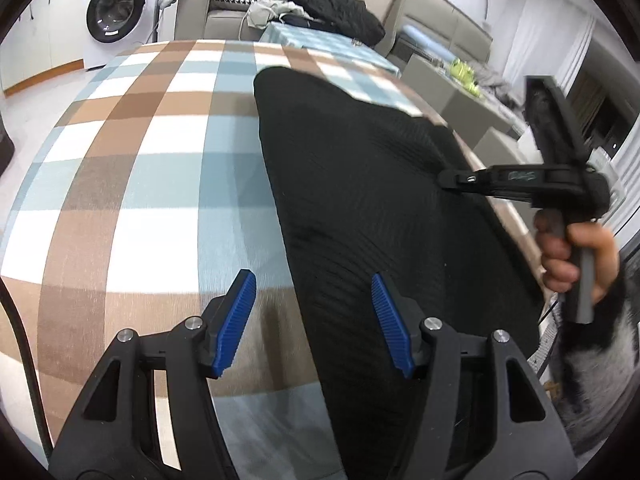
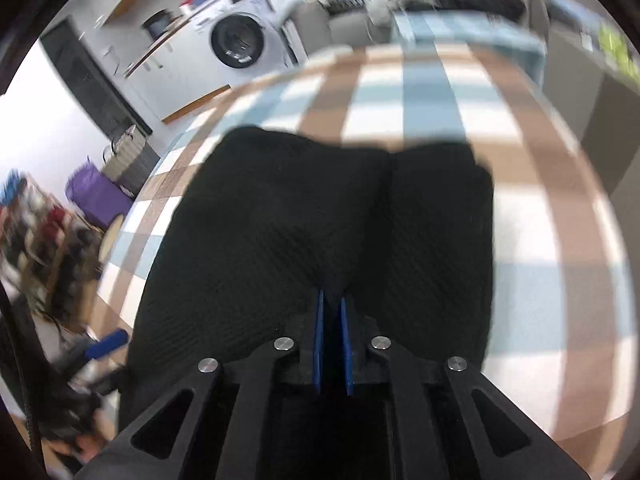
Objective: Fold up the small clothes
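Your right gripper (image 2: 331, 316) pinches the black ribbed knit garment (image 2: 280, 232) on the checked-cloth worktop (image 1: 140, 160); your left gripper (image 1: 312, 312) hovers, fingers apart, straddling its edge

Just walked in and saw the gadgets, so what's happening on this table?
A person is folding a black garment on a plaid tablecloth with two handheld tools. The right claw is shut on the garment's edge. The left claw is open, hovering at the garment's other edge, holding nothing.
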The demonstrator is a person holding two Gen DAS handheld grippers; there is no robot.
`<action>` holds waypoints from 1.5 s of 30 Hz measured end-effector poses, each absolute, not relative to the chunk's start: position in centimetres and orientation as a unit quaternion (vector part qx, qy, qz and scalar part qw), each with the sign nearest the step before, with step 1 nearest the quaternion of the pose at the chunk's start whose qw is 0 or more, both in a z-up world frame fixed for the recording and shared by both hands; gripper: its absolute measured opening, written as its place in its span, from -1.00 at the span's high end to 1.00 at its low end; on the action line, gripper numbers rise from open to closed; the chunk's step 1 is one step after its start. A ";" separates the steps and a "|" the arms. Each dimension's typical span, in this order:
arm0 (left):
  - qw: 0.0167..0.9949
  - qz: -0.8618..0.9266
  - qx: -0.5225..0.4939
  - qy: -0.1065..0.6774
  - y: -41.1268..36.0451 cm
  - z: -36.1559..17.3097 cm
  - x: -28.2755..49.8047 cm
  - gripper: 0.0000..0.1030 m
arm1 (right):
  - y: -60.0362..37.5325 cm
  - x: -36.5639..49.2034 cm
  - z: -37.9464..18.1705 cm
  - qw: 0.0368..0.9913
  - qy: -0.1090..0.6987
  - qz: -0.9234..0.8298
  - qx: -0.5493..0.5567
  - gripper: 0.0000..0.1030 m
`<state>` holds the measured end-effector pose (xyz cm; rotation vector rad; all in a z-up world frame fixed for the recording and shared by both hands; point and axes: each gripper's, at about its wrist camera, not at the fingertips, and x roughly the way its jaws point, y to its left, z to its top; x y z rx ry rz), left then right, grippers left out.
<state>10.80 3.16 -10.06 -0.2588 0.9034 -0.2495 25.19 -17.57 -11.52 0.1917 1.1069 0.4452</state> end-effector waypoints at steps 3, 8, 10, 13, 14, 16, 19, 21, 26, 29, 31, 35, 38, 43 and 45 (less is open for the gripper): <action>0.881 -0.124 -0.125 0.440 3.0 -10.4 10.3 -0.11 | -19.2 22.1 -11.6 0.810 0.518 0.245 0.127 0.63; 0.879 -0.121 -0.123 0.444 2.9 -10.5 10.0 -0.11 | -21.8 14.9 -12.0 0.791 0.514 0.280 0.176 0.53; 0.881 -0.125 -0.121 0.441 2.9 -10.2 9.8 -0.11 | -22.4 12.0 -11.6 0.795 0.507 0.289 0.168 0.52; 0.878 -0.128 -0.116 0.446 2.7 -10.6 9.9 -0.11 | -22.6 9.5 -11.6 0.803 0.504 0.287 0.136 0.50; 0.877 -0.129 -0.116 0.449 2.6 -10.8 9.9 -0.11 | -22.7 9.1 -11.9 0.803 0.510 0.281 0.127 0.51; 0.875 -0.125 -0.117 0.452 2.8 -11.0 9.8 -0.11 | -23.0 8.7 -12.1 0.803 0.511 0.280 0.121 0.51; 0.877 -0.125 -0.116 0.450 2.9 -10.6 9.4 -0.11 | -23.0 8.7 -11.3 0.805 0.503 0.289 0.128 0.48; 0.878 -0.128 -0.117 0.447 2.9 -10.3 9.1 -0.11 | -22.6 9.3 -11.3 0.798 0.497 0.312 0.137 0.40; 0.878 -0.125 -0.120 0.447 2.9 -10.1 8.9 -0.11 | -19.3 11.7 -12.0 0.803 0.488 0.327 0.103 0.91; 0.879 -0.125 -0.122 0.443 2.9 -9.7 8.8 -0.11 | -18.5 10.8 -8.2 0.835 0.436 0.331 0.057 0.92; 0.881 -0.129 -0.119 0.440 2.7 -9.4 8.8 -0.11 | -19.3 10.5 -6.9 0.843 0.428 0.322 0.055 0.92; 0.878 -0.132 -0.110 0.447 2.1 -10.1 9.0 -0.11 | -20.9 11.3 -9.7 0.839 0.475 0.259 0.054 0.92; 0.875 -0.132 -0.110 0.452 2.0 -10.5 9.0 -0.11 | -20.9 11.8 -11.9 0.828 0.500 0.246 0.061 0.91; 0.872 -0.137 -0.115 0.455 2.2 -10.4 9.2 -0.11 | -20.9 11.0 -11.4 0.818 0.503 0.273 0.064 0.59; 0.872 -0.135 -0.111 0.457 2.1 -10.3 9.1 -0.11 | -22.0 9.8 -11.0 0.818 0.494 0.286 0.068 0.48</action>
